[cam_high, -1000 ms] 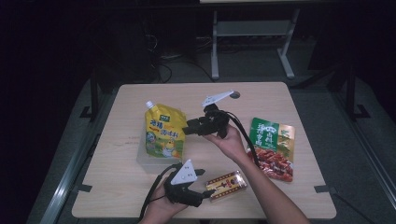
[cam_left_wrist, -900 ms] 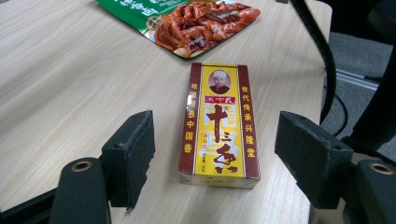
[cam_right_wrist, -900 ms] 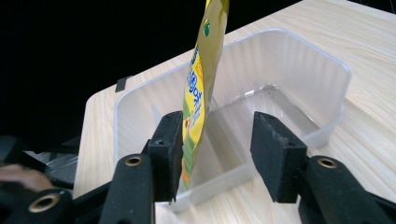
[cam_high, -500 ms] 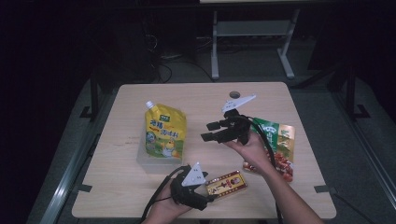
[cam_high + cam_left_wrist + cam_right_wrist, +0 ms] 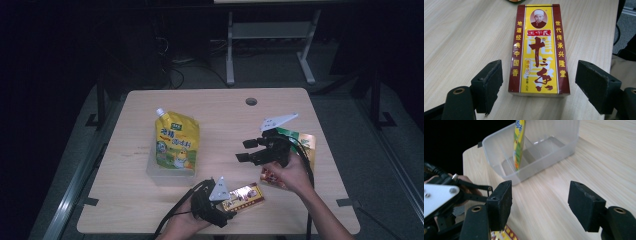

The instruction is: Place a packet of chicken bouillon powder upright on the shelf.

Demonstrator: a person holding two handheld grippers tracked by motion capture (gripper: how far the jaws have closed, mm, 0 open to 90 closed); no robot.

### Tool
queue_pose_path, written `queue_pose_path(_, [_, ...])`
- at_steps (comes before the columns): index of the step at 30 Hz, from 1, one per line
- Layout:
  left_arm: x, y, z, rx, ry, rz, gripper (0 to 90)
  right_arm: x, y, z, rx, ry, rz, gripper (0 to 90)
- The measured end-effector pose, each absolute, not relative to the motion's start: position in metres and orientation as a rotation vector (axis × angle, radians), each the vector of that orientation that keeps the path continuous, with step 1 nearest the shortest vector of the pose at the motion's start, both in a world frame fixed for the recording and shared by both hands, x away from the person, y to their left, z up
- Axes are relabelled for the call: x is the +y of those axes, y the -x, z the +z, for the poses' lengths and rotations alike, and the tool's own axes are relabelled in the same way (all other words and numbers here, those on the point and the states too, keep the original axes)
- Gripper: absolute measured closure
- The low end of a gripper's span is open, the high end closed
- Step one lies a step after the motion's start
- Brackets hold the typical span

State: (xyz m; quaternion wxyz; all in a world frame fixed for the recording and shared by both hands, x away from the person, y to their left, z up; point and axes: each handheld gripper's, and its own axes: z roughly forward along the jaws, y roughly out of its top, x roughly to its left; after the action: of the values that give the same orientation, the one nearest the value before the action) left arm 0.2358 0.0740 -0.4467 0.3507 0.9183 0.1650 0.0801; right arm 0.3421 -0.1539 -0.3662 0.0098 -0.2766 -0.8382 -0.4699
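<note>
The left black two-jaw tool (image 5: 227, 202) is lying low at the near edge of the light wooden surface (image 5: 220, 107), jaws spread wide after just opening, pads clear of contact. The right black two-jaw tool (image 5: 244, 150) is hovering higher, pointing left, jaws apart and just opening, nothing between them.

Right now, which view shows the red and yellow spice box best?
The left gripper view: the spice box lies flat, label legible. The high view shows it small beside the left gripper; the right gripper view catches one corner.
</note>
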Motion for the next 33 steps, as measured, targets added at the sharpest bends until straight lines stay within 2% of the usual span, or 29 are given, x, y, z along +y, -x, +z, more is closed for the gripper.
queue_pose_path(15, [0.061,-0.240,-0.458,0.408,-2.466,0.212,25.3,-0.191,-0.313,-0.387,-2.624,0.975,-1.453,30.3])
queue_pose_path(33, [0.059,-0.242,-0.458,0.448,-2.459,0.186,32.0,-0.218,-0.295,-0.412,-2.594,1.118,-1.423,27.4])
